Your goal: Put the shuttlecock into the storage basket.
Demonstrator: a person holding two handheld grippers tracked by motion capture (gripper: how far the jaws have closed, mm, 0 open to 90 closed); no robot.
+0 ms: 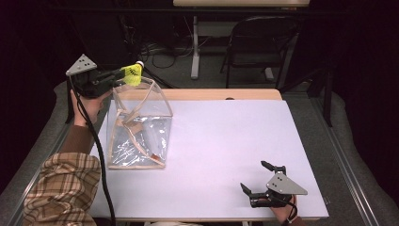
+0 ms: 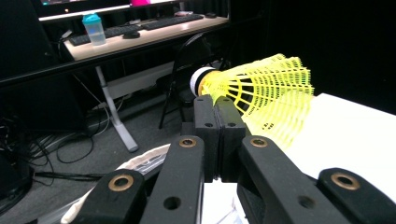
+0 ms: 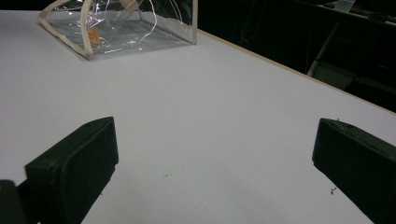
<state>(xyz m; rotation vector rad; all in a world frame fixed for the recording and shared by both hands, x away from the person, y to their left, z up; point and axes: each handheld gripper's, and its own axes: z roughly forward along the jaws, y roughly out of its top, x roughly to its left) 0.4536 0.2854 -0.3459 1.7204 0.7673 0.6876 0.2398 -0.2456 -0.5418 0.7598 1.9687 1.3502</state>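
My left claw (image 1: 114,76) grips the yellow shuttlecock (image 1: 133,74) over the clear bag's (image 1: 139,123) rim; dropping it in remains, I judge. My right claw (image 1: 256,180) rests open on the counter (image 1: 226,141)

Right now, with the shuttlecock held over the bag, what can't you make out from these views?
- Clear bag: high view, glare on the plastic blurs whatever lies inside.
- Bag's small tag: right gripper view, too small to read.
- Shuttlecock: left gripper view, closed jaws cover the pinched part of its skirt.
- Left gripper: high view, whether it is past the bag's rim is unclear.
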